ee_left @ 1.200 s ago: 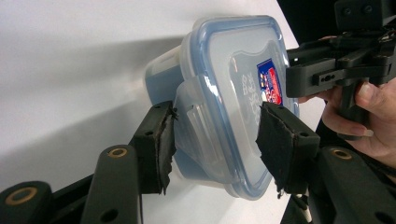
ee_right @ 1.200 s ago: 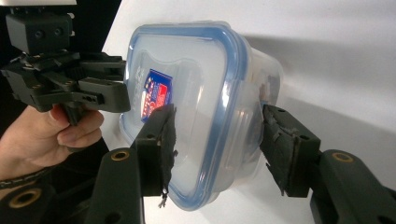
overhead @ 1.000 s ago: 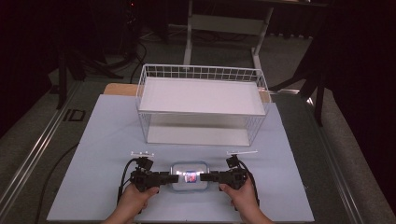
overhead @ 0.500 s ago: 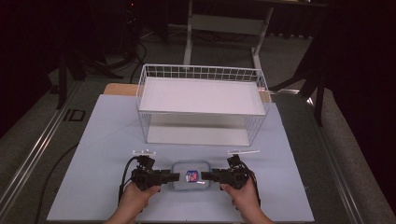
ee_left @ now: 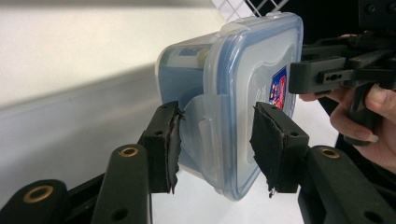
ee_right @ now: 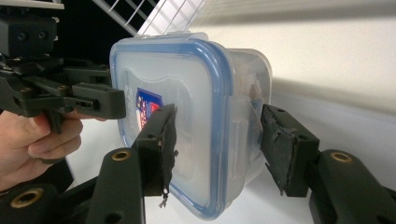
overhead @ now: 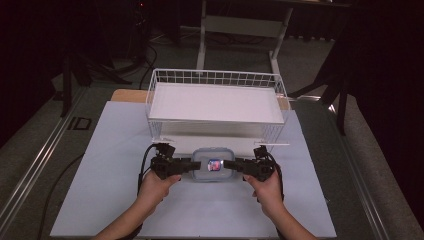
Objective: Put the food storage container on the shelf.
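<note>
**benchwatcher:** So what's the pose here? From the high view both forearms come in from the bottom edge, angled a bit inward, with the left gripper and right gripper pointing at each other, roughly level over the table.

**clampfan:** Yep, and the plastic container sits right between them, each hand wrapped around its gripper's handle. It's a clear box with a blue-rimmed snap lid and a small colourful sticker on top. It's just in front of the white wire basket, near its front edge and not inside it.

**benchwatcher:** Grip state?

**clampfan:** In the left gripper view the left gripper has its pads squeezed onto one short end of the container, one pad on the underside by the latch flap, the other on the lid. So it's clamped on the box, jaws fairly wide because the box is thick.

**benchwatcher:** And the other side?

**clampfan:** In the right gripper view the right gripper straddles the opposite end of the container. One pad is on the lid; the other is at the base side, and I honestly can't tell if it's actually touching, so whether it's really gripping is unclear.

**benchwatcher:** Is the box on the table or off it?

**clampfan:** Can't tell for sure from these angles.
</note>
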